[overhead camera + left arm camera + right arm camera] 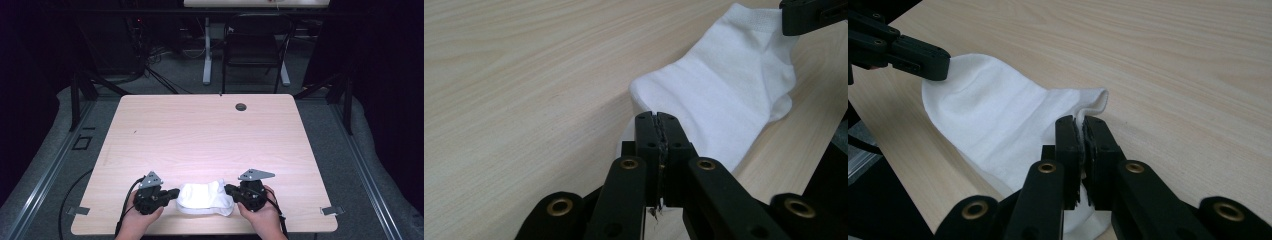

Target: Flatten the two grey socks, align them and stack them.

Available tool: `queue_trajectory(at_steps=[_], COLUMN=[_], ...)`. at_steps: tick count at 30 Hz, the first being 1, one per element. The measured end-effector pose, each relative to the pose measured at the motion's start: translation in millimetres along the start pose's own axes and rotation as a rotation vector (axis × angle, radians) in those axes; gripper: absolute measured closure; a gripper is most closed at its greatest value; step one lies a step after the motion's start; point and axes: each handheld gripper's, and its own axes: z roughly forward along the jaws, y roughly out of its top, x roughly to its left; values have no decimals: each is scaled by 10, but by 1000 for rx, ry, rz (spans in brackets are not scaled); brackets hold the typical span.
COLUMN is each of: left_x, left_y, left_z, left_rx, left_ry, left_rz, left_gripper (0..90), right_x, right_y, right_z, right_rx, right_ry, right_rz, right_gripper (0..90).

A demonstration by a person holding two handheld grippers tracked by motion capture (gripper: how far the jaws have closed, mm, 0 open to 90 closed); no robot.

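White sock [205,198] lies flat on the pale wooden worktop [210,135], close to its near edge, spread between the two grippers. Left gripper [172,194] sits at the sock's left end, jaws pressed together on a pinch of fabric. Right gripper [229,190] sits at the sock's right end, jaws likewise clamped on cloth at the edge. Round dark grommet [241,106] well beyond the sock, near the worktop's far edge. One hand [260,217] behind the right gripper.
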Motion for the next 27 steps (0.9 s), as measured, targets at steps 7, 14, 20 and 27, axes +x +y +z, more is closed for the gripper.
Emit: queue_trajectory(at_steps=[7, 14, 20, 27], left_x=[-29, -29, -24, -13], left_y=[-39, -73, -96, -126], left_z=[43, 73, 99, 138], left_rx=[21, 31, 45, 69], left_ry=[-2, 0, 2, 3], left_rz=[10, 8, 6, 12], left_gripper=[893, 893, 892, 892], right_x=[-5, -17, -20, -21], right_y=[-46, -101, -133, -161], right_z=[-7, 2, 12, 54], right_rx=[8, 24, 37, 47], right_ry=[-9, -4, -3, -10], right_rz=[-7, 10, 11, 4], right_gripper=[861, 861, 861, 860])
